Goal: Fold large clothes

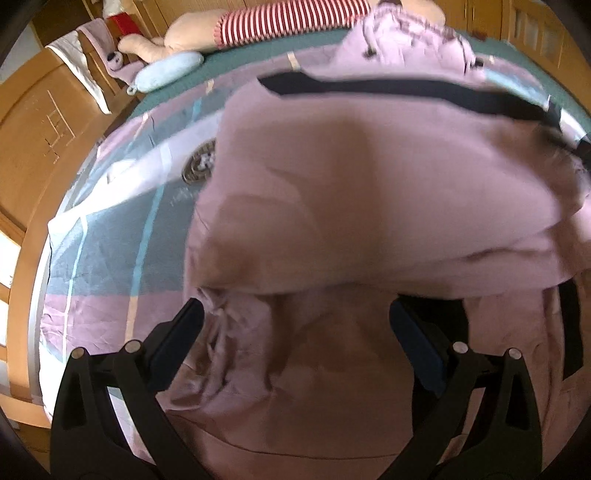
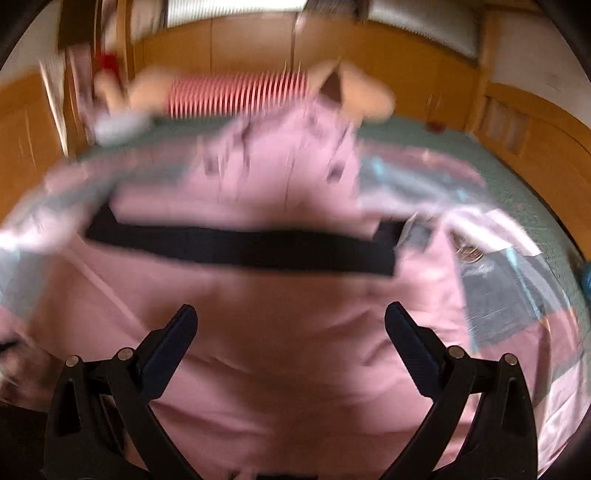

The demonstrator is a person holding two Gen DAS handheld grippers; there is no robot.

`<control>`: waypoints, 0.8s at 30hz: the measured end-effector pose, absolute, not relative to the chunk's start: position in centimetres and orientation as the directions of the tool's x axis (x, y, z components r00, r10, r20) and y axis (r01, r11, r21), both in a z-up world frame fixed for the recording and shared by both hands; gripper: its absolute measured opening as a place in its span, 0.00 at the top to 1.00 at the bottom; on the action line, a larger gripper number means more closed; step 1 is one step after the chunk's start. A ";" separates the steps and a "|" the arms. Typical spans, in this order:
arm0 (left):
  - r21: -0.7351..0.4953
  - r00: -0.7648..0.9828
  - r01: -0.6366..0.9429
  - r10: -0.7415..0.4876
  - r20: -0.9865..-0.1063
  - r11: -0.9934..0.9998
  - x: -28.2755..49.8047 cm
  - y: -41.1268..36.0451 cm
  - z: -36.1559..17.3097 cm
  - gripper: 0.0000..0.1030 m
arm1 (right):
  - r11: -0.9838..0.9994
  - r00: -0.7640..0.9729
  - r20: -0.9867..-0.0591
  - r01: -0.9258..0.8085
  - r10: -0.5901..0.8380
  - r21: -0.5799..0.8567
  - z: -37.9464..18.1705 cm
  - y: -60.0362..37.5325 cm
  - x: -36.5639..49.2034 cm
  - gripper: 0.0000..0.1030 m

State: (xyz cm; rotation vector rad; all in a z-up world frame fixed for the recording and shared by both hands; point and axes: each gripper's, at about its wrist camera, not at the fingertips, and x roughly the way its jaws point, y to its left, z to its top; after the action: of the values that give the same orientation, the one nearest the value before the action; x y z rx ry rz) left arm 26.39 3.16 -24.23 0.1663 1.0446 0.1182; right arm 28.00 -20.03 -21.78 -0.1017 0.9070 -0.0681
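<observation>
A large pink garment [image 1: 369, 184] with a black hem band [image 1: 406, 92] lies on the bed, its lower part folded up over the body. It also shows in the right wrist view [image 2: 280, 362], blurred, with the black band [image 2: 240, 247] across the middle. My left gripper [image 1: 295, 314] is open and empty, low over the fold edge near the garment's left side. My right gripper [image 2: 290, 314] is open and empty, above the pink cloth below the band.
The bed has a patchwork sheet [image 1: 110, 240] of grey, pink and teal. A striped plush toy [image 1: 288, 22] and a light blue pillow [image 1: 166, 70] lie at the head. Wooden furniture [image 1: 33, 122] stands along the left and a wooden wall [image 2: 535, 129] behind.
</observation>
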 end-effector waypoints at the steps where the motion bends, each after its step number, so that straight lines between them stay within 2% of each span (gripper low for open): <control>1: 0.184 0.517 -0.022 0.169 -0.839 0.983 26.3 3.4 -23.7 0.02 | 0.993 0.564 -0.819 0.008 -0.105 -0.122 -23.6 -19.9 28.7 0.01; 6: 0.153 0.561 -0.044 0.151 -0.814 0.987 26.8 4.6 -22.5 0.02 | 0.997 0.571 -0.818 0.017 -0.067 -0.070 -25.5 -20.4 27.9 0.01; 10: 0.179 0.510 -0.040 0.174 -0.842 0.983 28.4 5.3 -24.4 0.02 | 0.995 0.525 -0.848 -0.024 -0.070 -0.096 -25.2 -20.1 27.1 0.01; 15: 0.114 0.433 -0.047 0.123 -0.893 0.992 29.3 6.2 -26.5 0.02 | 0.988 0.490 -0.869 -0.092 -0.066 -0.127 -25.2 -20.0 24.7 0.01; 20: 0.230 0.417 -0.033 0.222 -0.881 0.973 29.2 4.9 -27.6 0.02 | 0.998 0.470 -0.883 -0.058 0.009 -0.020 -26.0 -21.9 23.6 0.01; 24: 0.235 0.503 -0.011 0.209 -0.839 0.972 28.0 3.8 -25.3 0.02 | 0.996 0.476 -0.879 -0.064 -0.026 -0.064 -26.2 -21.4 23.4 0.01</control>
State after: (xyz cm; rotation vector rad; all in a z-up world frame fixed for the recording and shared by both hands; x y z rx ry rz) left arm 28.00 3.79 -25.35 0.2094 1.0373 0.1340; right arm 23.44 -21.38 -26.16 -0.0920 1.0751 0.0230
